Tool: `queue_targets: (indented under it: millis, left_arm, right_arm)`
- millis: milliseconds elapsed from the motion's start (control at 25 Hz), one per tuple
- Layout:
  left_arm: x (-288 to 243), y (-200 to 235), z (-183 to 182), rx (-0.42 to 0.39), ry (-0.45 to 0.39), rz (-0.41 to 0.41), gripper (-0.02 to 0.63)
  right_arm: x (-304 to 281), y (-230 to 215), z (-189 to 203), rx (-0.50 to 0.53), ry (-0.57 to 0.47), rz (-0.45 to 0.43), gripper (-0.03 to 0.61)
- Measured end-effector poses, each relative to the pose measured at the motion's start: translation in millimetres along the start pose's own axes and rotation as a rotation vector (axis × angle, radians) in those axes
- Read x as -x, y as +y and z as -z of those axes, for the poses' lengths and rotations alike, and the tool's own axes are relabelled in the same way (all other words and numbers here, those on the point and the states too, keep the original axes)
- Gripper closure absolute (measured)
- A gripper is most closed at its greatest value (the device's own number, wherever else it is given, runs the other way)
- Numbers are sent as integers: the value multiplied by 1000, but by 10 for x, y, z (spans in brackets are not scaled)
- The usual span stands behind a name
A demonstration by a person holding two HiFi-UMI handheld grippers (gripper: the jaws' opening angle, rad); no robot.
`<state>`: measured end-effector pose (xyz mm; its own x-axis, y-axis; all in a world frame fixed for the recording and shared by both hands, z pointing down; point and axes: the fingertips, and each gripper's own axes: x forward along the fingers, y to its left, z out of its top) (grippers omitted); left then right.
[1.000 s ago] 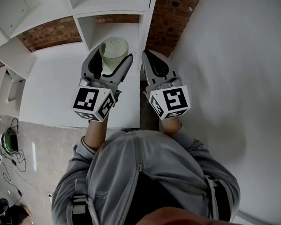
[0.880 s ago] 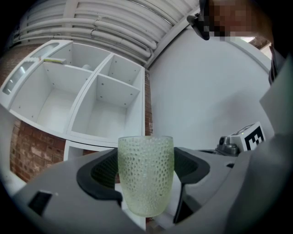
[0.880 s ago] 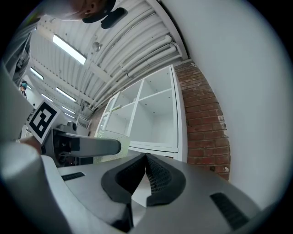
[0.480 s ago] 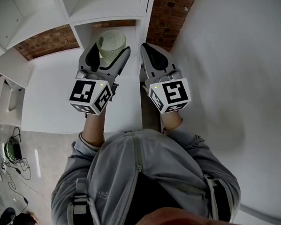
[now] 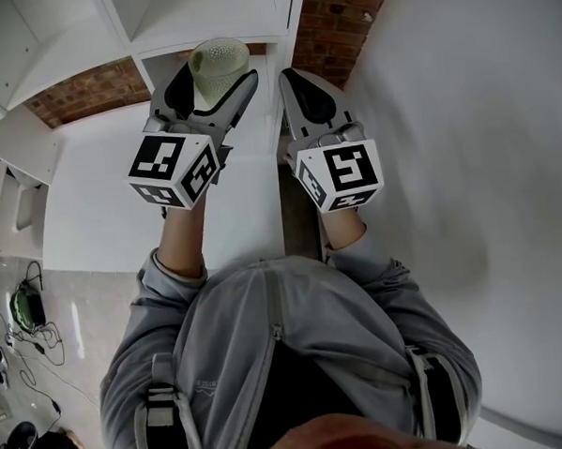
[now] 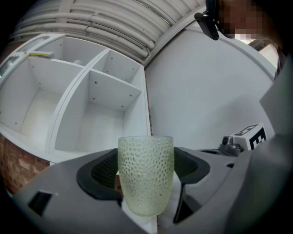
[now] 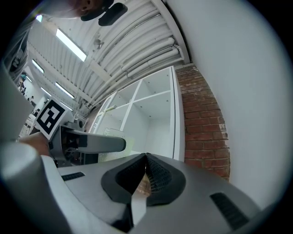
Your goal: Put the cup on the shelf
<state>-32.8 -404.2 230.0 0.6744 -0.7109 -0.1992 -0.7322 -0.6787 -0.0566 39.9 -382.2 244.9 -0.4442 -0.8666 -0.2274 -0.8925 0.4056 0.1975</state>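
Two grippers hover before the white shelf (image 5: 209, 11): the left gripper (image 5: 212, 82) holds a dimpled pale-green glass cup (image 5: 218, 58) in its jaws, while the right gripper (image 5: 295, 83) has its jaws pressed together, empty.

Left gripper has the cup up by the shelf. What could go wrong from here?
1. The dimpled cup is held only by its sides in the left gripper; a tilt might let it slip.
2. In the head view its rim sits near the shelf edge, so it could knock the board going in.
3. The shut right gripper sits close beside and may bump the shelf too.
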Motion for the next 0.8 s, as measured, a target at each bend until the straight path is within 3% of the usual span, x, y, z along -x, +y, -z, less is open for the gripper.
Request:
queue_targets:
  millis: [800]
  left_arm:
    - [-582, 170, -463, -4, -34, 58, 247]
  right_arm:
    - [-404, -239, -275, 44, -40, 1, 552]
